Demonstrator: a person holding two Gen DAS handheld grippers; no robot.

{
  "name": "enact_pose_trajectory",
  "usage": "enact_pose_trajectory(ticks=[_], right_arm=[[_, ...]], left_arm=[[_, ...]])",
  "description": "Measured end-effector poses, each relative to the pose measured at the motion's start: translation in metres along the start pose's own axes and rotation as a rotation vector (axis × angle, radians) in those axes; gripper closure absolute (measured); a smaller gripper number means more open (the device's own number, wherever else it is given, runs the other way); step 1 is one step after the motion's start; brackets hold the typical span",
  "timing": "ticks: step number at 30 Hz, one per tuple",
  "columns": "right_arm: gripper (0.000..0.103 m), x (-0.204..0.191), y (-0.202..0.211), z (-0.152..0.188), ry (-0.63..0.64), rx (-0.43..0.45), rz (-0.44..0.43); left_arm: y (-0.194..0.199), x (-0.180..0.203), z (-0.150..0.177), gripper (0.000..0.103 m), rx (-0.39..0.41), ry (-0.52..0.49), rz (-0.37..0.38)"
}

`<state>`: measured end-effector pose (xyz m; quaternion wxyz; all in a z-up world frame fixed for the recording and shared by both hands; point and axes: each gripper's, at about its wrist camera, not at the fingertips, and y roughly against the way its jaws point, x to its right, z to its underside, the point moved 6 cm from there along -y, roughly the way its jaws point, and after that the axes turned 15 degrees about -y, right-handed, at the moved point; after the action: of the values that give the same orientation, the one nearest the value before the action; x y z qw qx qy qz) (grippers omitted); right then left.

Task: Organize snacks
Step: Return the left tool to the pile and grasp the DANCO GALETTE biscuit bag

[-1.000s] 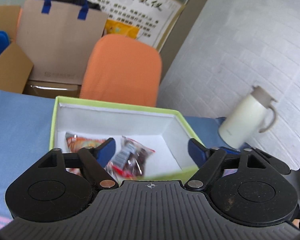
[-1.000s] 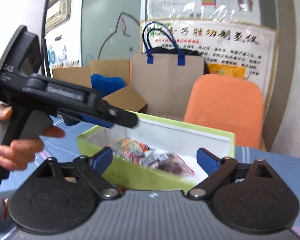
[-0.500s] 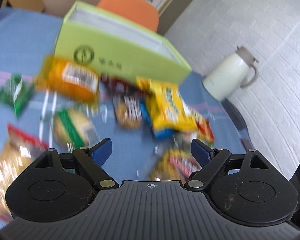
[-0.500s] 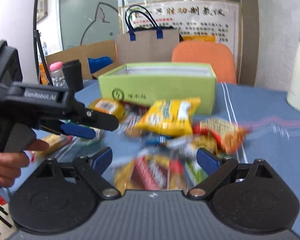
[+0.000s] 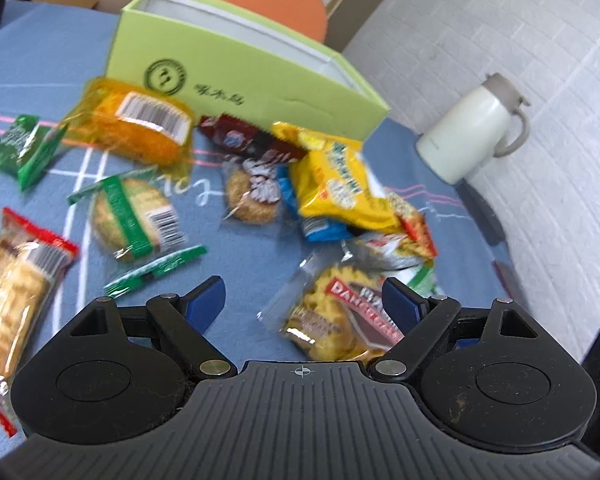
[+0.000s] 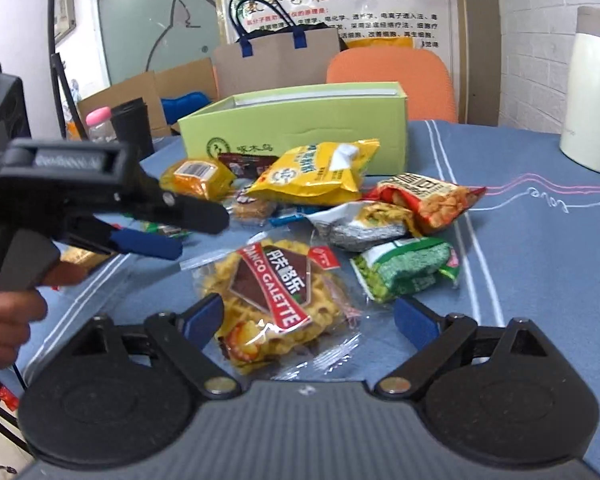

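Both grippers are pointing down at a slant over the snack pile on the blue tablecloth (image 6: 540, 248). Left gripper (image 5: 302, 300): fingers standing wide apart, gripping nothing, galette packet (image 5: 340, 316) lying partly between the tips. Right gripper (image 6: 308, 316): fingers also spread wide, the same galette packet (image 6: 278, 292) sitting between them, not pinched. Left hand (image 6: 4, 320) is wrapping the left gripper's handle at the right view's left edge. Green box (image 6: 300, 128) is sitting open behind the pile, toward the table's far edge; yellow bag (image 6: 312, 172) is lying just in front of it.
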<state>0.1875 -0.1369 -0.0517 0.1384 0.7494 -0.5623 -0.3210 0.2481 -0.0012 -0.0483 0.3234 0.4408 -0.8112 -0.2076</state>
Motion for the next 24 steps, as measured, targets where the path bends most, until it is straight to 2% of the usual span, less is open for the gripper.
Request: enact_pose_trajectory(ticks=[6,10,13,16,24], right_arm=[[0.008,-0.035,0.015,0.021,0.038,-0.065,-0.150],[0.008,-0.027,0.020,0.000,-0.016,0.010,-0.117],[0.009,-0.025,-0.002,-0.007,-0.004,-0.013,-0.083],[0.009,-0.029,-0.022,-0.001,0.050,-0.052,-0.053],[0.005,-0.029,-0.033,0.002,0.022,-0.077,-0.072]], left_arm=[[0.002,-0.007,0.008,0.029,-0.005,0.017,0.005],[0.015,-0.013,0.009,0.029,0.013,0.042,-0.018],[0.015,-0.012,0.005,0.028,0.018,0.059,-0.005],[0.009,-0.003,0.003,0.028,-0.001,0.035,-0.010],[-0.013,0.017,0.000,0.026,-0.046,-0.023,-0.026]])
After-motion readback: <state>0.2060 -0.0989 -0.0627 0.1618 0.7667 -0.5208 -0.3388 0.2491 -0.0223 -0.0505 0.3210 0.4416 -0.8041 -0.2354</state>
